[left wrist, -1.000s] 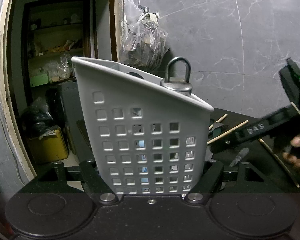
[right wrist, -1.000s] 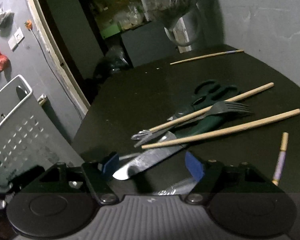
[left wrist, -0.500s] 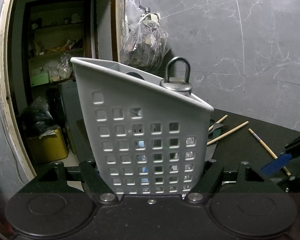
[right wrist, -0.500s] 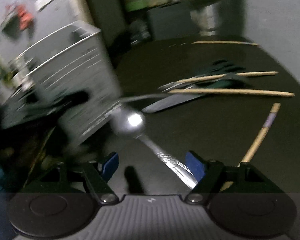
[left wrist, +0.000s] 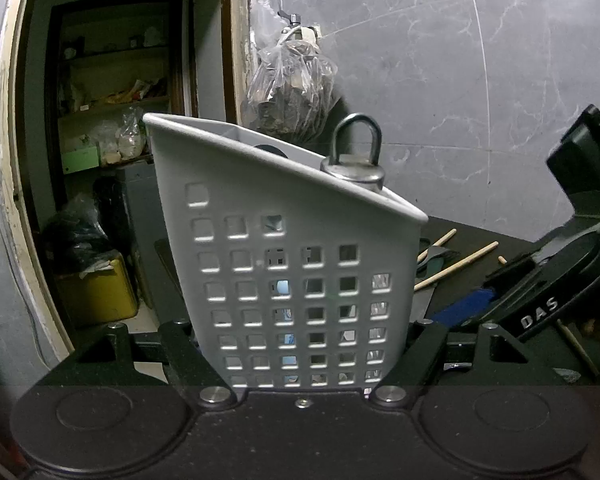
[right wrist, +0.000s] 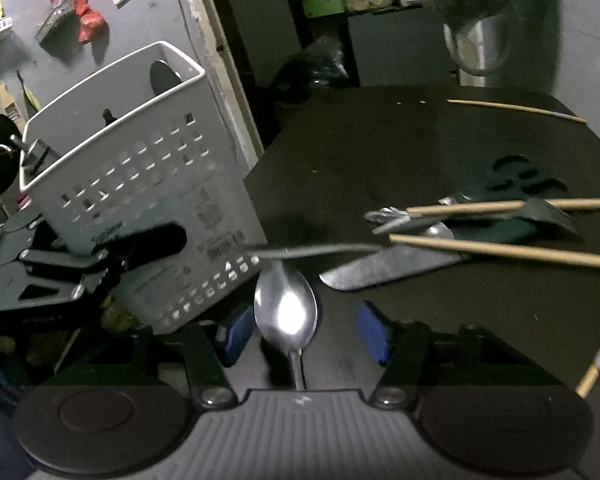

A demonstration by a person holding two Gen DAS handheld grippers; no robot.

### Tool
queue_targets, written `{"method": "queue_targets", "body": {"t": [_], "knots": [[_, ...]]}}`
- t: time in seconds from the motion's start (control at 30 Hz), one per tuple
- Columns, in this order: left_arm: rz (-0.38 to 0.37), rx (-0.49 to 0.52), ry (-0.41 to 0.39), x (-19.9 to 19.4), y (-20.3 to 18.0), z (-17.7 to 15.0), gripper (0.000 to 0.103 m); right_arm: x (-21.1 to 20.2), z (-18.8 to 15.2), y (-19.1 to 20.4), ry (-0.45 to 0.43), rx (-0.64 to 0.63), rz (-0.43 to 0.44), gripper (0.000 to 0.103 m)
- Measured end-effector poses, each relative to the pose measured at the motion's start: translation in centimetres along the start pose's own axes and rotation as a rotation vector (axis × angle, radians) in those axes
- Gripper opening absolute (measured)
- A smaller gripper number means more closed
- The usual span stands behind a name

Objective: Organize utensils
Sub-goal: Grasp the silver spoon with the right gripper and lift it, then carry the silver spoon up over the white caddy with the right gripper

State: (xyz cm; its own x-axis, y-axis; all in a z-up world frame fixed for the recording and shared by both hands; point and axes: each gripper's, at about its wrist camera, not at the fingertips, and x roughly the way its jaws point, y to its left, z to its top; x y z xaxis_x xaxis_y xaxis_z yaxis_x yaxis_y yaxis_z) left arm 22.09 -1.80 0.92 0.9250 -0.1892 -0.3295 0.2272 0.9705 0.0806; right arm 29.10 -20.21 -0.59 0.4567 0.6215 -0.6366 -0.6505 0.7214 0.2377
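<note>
Right wrist view — right claw closing around spoon, pads apart; basket in left claw's clench.

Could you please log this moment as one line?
left gripper: shut on caddy | right gripper: closing, spoon between fingers | knife: on table

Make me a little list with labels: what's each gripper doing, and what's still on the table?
Left gripper: shut on the basket
Basket: white, with square holes, some things inside
Right gripper: fingers closing, spoon between them, not yet pinched
Table: dark; knife, fork, scissors and chopsticks lie in a pile
</note>
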Motion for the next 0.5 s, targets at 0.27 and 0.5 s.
{"method": "queue_targets", "body": {"t": [0.27, 0.5], "knots": [[0.0, 0.0, 0.0, 0.0, 0.0, 0.0, 0.077, 1.3, -0.5, 2.7, -0.004, -0.23, -0.092, 0.041], [0.0, 0.0, 0.0, 0.0, 0.0, 0.0, 0.077, 1.2, -0.8, 3.8, -0.005, -0.266, -0.147, 0.041]]}}
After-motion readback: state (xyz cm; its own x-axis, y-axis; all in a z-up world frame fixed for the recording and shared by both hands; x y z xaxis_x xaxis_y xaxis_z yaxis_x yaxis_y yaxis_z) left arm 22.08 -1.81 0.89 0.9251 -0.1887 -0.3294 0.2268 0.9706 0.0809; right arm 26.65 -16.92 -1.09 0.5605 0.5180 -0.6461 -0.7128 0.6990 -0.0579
